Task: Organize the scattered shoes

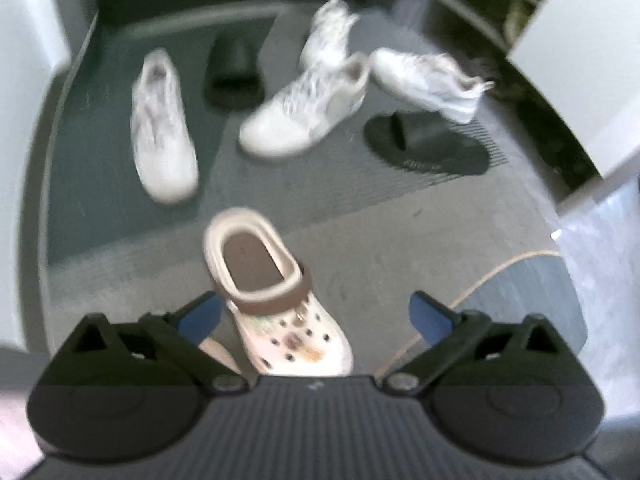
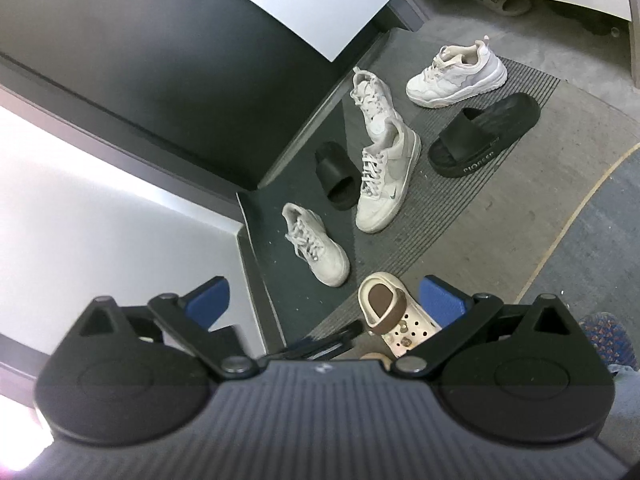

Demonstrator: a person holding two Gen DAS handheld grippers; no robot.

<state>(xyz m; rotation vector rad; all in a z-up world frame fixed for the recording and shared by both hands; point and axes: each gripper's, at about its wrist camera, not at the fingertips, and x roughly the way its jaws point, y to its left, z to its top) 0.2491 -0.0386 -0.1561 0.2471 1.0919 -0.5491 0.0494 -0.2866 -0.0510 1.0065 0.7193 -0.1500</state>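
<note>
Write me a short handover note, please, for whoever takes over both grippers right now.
Left gripper: open, empty, just above the cream clog.
Right gripper: open, empty, higher up.
Scattered on the mat: four white sneakers, one lying across another; two black slides, apart.
Done: nothing visibly sorted.
Left: every shoe; the clog looks the likely first pick.

Open right hand-held gripper [image 2: 326, 300] hovers above cream clog [image 2: 394, 318], white sneakers [image 2: 382, 178] scattered beyond
</note>
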